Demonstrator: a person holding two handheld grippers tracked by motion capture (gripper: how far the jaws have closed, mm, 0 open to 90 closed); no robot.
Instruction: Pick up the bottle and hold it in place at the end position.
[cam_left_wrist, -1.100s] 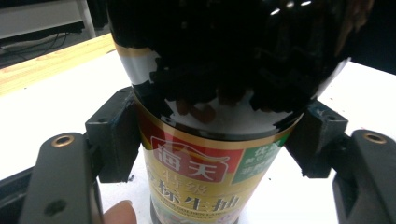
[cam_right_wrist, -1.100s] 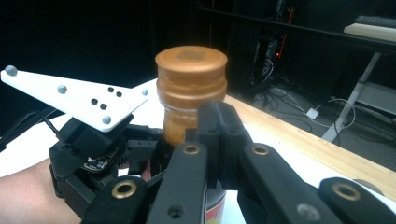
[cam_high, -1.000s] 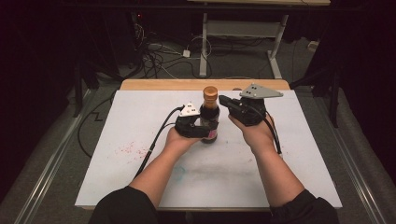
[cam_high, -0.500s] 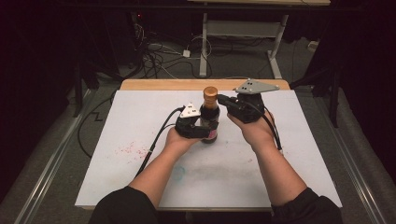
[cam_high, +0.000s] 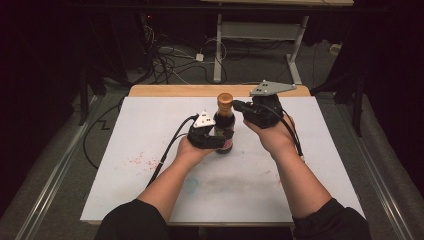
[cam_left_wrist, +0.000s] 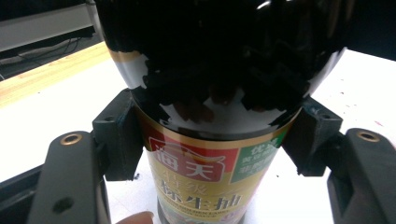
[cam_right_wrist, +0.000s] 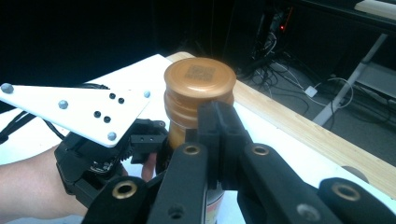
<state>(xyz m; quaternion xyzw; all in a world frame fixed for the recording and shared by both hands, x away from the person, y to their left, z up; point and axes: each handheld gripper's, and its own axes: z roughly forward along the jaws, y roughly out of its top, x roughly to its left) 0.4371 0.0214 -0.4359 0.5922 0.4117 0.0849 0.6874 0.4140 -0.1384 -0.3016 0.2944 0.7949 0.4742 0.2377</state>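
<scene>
Standing upright near the far middle of the white table (cam_high: 150, 200), a dark sauce bottle (cam_high: 223, 131) with a bronze cap (cam_high: 225, 98) is pinned by the left gripper (cam_high: 212, 139). Left gripper view confirms it: both black pads (cam_left_wrist: 119, 135) press the bottle's (cam_left_wrist: 219, 93) glossy body just above the red-and-green label (cam_left_wrist: 205, 172), one each side. Right gripper (cam_high: 239, 105) sits higher, level with the neck, coming in from the bottle's right. In the right gripper view its jaws look nearly closed, tips (cam_right_wrist: 219, 140) just below the cap (cam_right_wrist: 199, 81) at the neck, but contact is hidden, so can't tell if it's gripping. Faint red specks (cam_high: 137, 161) mark the table's left side.
</scene>
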